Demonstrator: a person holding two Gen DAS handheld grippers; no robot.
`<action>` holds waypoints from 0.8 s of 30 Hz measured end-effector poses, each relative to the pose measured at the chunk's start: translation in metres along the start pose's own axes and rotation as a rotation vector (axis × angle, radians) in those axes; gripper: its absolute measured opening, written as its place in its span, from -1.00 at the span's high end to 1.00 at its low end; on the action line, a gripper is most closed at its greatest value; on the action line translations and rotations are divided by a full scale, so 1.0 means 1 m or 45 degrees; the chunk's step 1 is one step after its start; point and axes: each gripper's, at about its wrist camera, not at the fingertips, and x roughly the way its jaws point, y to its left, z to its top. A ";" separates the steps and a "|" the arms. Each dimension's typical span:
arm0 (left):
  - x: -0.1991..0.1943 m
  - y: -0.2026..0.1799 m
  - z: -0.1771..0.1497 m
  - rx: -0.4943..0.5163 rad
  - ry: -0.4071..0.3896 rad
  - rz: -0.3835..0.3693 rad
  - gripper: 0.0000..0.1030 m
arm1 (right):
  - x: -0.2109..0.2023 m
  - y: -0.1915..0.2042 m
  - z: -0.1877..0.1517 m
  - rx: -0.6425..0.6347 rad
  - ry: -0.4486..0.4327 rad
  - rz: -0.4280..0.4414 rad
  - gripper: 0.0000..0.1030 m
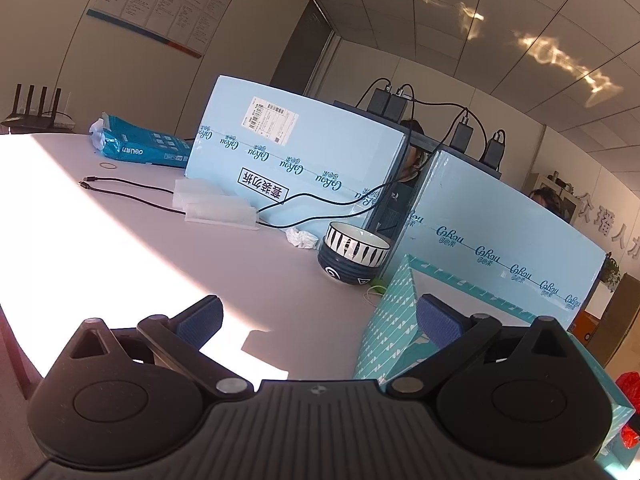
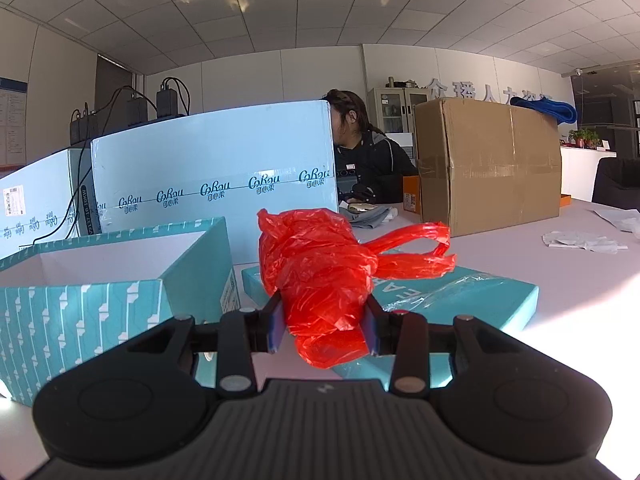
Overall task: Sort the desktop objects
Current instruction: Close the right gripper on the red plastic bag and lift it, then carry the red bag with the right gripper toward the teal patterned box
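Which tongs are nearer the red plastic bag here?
Right. The right tongs are shut on the red plastic bag. The left tongs are open, beside the teal box, with the bag off at that view's right edge.

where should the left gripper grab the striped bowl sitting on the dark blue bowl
Grip the rim of the white, black-striped ceramic bowl from above, one finger inside and one outside. It sits upright and nested in the dark blue bowl, so its lower wall is hidden and only the rim band stands exposed. The open left gripper has bare white table ahead of it; a pale blue carton blocks the far side.
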 end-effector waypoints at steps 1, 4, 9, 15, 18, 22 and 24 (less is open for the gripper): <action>0.000 0.000 0.000 0.002 0.003 0.006 -1.00 | -0.003 0.001 0.002 0.002 -0.018 0.002 0.20; 0.000 0.000 -0.001 0.008 0.007 0.007 -1.00 | -0.012 0.004 0.010 0.002 -0.068 0.012 0.20; 0.000 0.000 -0.002 0.010 0.019 0.004 -1.00 | -0.021 0.013 0.023 -0.024 -0.116 0.047 0.20; 0.000 0.002 -0.003 0.007 0.024 0.006 -1.00 | -0.023 0.024 0.033 -0.053 -0.151 0.080 0.20; 0.000 0.003 -0.003 0.004 0.026 0.012 -1.00 | -0.024 0.029 0.036 -0.052 -0.166 0.103 0.20; 0.000 0.004 -0.003 0.001 0.035 0.018 -1.00 | -0.027 0.038 0.036 -0.066 -0.176 0.136 0.20; 0.001 0.004 -0.004 0.004 0.038 0.020 -1.00 | -0.027 0.043 0.036 -0.074 -0.181 0.152 0.20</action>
